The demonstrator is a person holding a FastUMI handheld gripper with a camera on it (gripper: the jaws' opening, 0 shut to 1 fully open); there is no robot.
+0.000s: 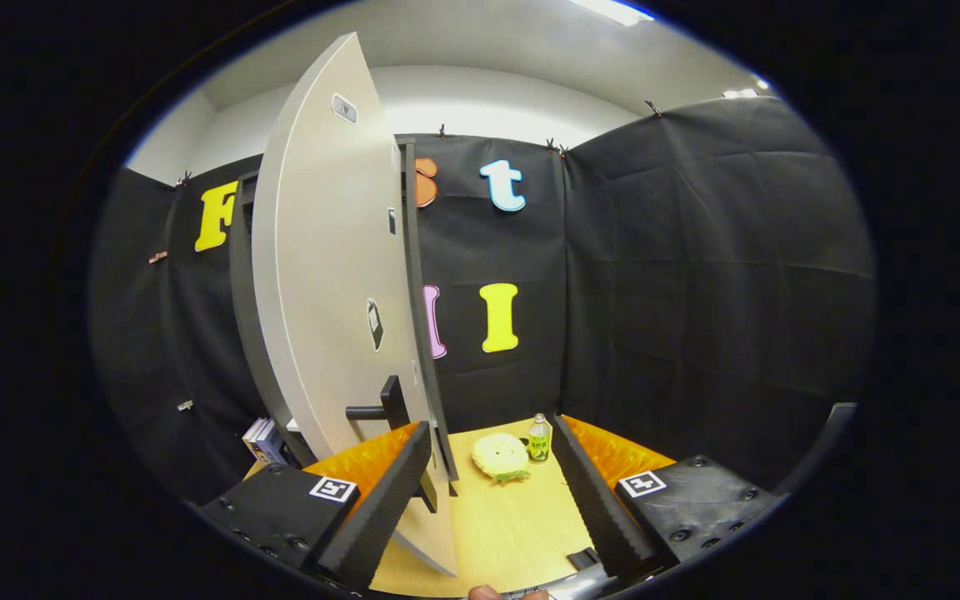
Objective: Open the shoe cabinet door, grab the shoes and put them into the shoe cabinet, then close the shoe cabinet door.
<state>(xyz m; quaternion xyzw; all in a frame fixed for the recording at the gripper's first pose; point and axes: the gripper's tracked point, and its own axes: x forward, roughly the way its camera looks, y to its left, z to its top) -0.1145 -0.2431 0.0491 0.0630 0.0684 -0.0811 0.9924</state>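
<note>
Two fingers of the gripper (492, 492) stand spread and empty, the left one just beside the cabinet door (326, 275) under its black handle (380, 410), seemingly to swing it. A yellow slipper-like shoe (499, 457) waits on the counter (505, 533) beyond, next to a green bottle (539, 438).

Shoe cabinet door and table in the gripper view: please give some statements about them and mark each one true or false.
1. The shoe cabinet door stands open. True.
2. The hand-held gripper is shut on the door handle. False: its fingers are open and hold nothing; the handle is just above the left finger.
3. A green bottle stands upright beyond the fingers. True.
4. The bottle lies on top of the yellow plush item. False: it stands beside it on the wooden table.
</note>
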